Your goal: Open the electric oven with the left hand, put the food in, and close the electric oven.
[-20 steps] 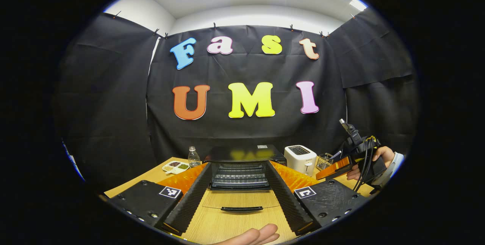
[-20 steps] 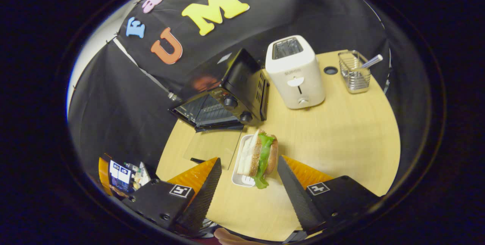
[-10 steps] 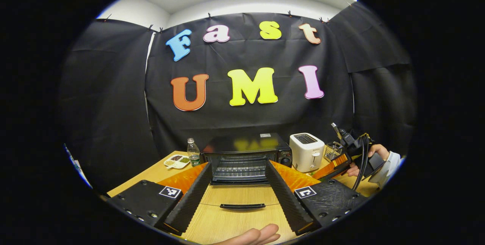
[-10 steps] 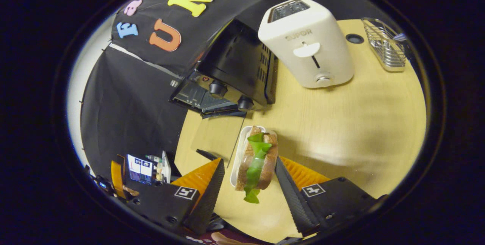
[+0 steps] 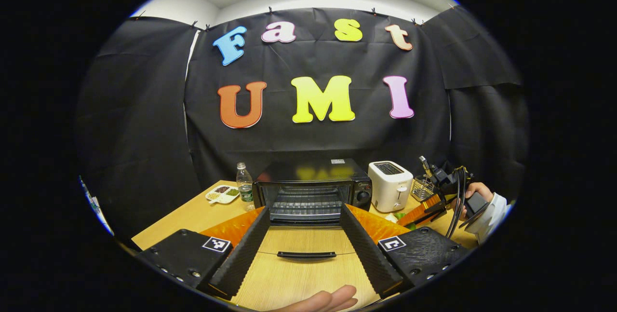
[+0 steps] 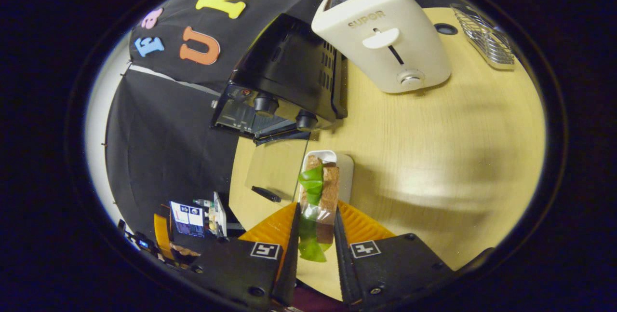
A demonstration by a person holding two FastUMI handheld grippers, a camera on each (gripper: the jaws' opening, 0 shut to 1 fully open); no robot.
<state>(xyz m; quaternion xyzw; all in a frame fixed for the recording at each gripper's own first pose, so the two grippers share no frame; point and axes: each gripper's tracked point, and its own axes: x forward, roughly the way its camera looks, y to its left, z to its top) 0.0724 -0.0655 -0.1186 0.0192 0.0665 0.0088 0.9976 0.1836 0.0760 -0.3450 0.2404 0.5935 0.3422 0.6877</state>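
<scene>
The black electric oven (image 5: 308,184) stands at the back of the table, its glass door (image 5: 303,244) folded down flat and the racks showing. My left gripper (image 5: 306,249) hovers open above that door, nothing between its fingers. In the right gripper view the oven (image 6: 289,75) sits upper left with its door (image 6: 270,172) down. A sandwich (image 6: 322,191) with green lettuce rests over a small white tray (image 6: 343,167) to the right of the door. My right gripper (image 6: 315,210) is shut on the sandwich, one finger on each bread side. Its far end shows as the right gripper (image 5: 431,204) beside the toaster.
A white toaster (image 6: 385,37) stands right of the oven, a wire basket (image 6: 484,37) behind it. Left of the oven are a plastic bottle (image 5: 244,186) and a divided snack dish (image 5: 222,194). A hand (image 5: 323,300) shows at the lower edge. Black cloth walls close in.
My right gripper moved forward around the sandwich and closed from wide open until both fingers press on it. My left gripper drew back a little from the open oven and stayed open.
</scene>
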